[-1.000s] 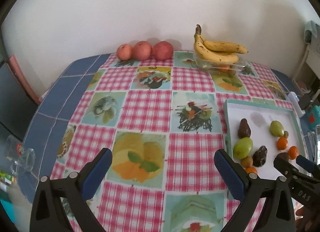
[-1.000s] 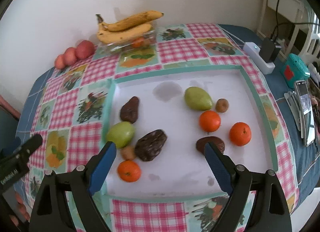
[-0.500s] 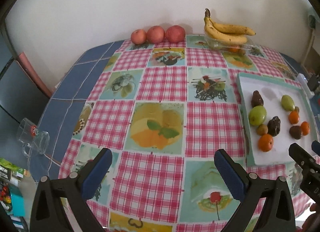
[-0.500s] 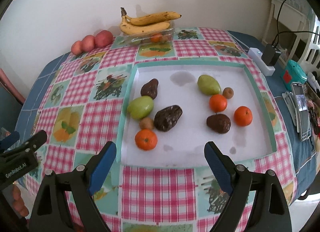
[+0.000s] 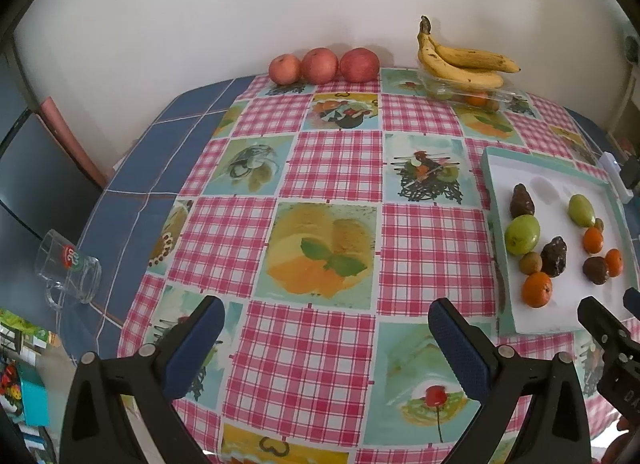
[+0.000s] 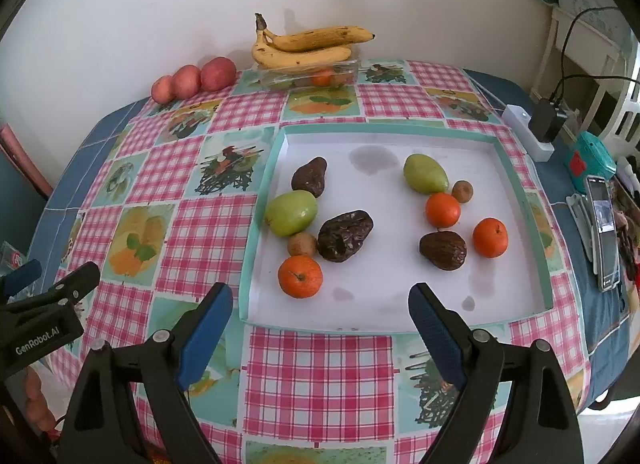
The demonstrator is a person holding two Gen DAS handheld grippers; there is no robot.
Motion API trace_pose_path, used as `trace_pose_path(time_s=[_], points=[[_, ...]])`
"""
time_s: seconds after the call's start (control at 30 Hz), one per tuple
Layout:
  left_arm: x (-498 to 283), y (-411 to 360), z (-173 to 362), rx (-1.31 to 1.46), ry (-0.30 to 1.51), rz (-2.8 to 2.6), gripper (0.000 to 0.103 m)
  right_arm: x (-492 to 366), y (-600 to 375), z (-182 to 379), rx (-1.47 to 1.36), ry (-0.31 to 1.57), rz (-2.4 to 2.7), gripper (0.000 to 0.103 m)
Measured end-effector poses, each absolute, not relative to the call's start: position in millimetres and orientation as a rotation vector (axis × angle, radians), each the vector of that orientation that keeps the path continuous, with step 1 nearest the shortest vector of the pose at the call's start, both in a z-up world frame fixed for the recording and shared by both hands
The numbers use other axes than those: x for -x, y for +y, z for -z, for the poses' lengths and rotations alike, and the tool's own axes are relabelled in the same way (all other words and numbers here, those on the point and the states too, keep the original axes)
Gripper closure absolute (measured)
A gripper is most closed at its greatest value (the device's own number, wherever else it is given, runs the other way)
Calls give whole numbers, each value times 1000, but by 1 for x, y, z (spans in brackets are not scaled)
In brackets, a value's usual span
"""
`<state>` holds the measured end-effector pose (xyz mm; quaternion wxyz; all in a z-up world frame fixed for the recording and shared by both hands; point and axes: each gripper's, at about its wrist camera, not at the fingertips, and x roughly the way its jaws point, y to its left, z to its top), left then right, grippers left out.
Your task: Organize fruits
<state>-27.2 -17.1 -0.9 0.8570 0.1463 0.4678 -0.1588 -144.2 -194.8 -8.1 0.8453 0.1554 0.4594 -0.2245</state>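
Note:
A white tray with a teal rim (image 6: 256,224) (image 5: 489,184) lies on the checked tablecloth. On it are three oranges (image 6: 300,276), two green fruits (image 6: 291,212), three dark avocados (image 6: 346,235) and two small brown fruits (image 6: 302,244). Bananas (image 6: 308,48) (image 5: 464,64) rest on a clear container (image 6: 308,76) of fruit by the wall, next to three apples (image 6: 192,80) (image 5: 320,66). My right gripper (image 6: 320,292) hangs open and empty over the tray's near edge. My left gripper (image 5: 324,308) is open and empty over the cloth, left of the tray.
A glass mug (image 5: 68,268) lies on its side on the blue cloth at the left. Right of the tray are a phone (image 6: 602,224), a teal box (image 6: 590,160) and a power strip with a charger (image 6: 528,132). The table's front edge is just below both grippers.
Both grippers have drawn back from the table, so more of the cloth and tray shows. In the last half second they have barely shifted. The jaws stay as wide as before.

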Motion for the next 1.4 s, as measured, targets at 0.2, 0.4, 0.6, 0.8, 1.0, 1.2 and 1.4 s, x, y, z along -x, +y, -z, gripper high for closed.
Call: trace_pose_path(time_s=[0.2,0.4,0.6,0.8,1.0,1.2,1.4], points=[[27,-17,1,-309,983,334,0,144,-193,8,-323,967,470,13],[27,-18,1,-309,984,335,0,143,-191,8,-322,967,468,13],[27,-18,1,-309,985,339,0,142,-190,7,-320,969,467,13],[27,-18,1,-310,985,340,0,142,-189,8,-318,972,465,13],[27,-18,1,-309,986,340,0,141,-189,8,-316,973,464,13],[27,-18,2,-310,986,341,0,141,-189,9,-315,974,462,13],[27,-18,2,-309,987,341,0,141,-189,9,-316,974,464,13]])
